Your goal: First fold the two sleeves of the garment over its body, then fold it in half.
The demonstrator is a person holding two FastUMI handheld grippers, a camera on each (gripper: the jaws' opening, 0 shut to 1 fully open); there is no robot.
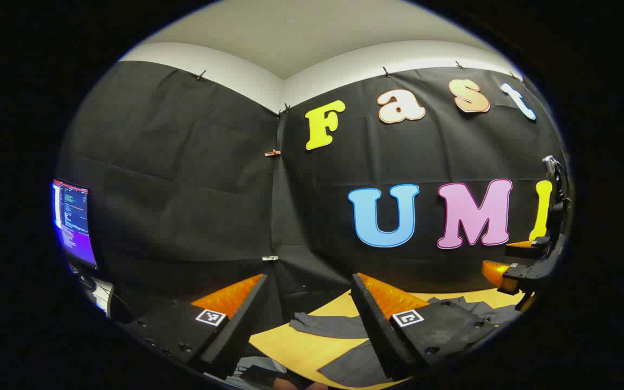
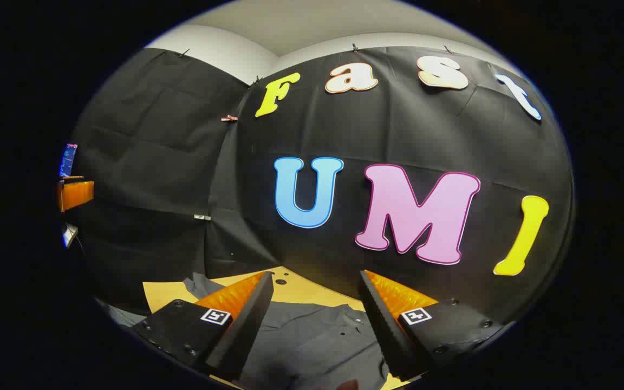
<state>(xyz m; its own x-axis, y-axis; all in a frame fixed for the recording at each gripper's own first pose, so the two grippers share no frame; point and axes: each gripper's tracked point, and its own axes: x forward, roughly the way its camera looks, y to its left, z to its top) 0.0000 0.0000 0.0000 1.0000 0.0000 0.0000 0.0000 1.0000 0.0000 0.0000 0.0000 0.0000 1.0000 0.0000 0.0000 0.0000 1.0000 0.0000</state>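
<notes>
A dark grey shirt (image 2: 312, 338) lies flat on the wooden table (image 2: 166, 295), its buttoned front below my right gripper (image 2: 316, 292), which hangs above it open and empty. In the left gripper view one grey sleeve (image 1: 331, 325) stretches across the table (image 1: 296, 349), and more grey cloth of the body (image 1: 355, 365) lies under my left gripper (image 1: 307, 295), also open with nothing between its fingers. The right gripper (image 1: 512, 265) appears at the far right edge of the left gripper view. The left gripper (image 2: 73, 194) shows at the left edge of the right gripper view.
Black cloth walls (image 1: 193, 179) close the booth behind and to the left of the table. A lit monitor (image 1: 73, 222) stands at the far left, with a white object (image 1: 101, 295) below it. The table has holes (image 2: 280, 281) near its back edge.
</notes>
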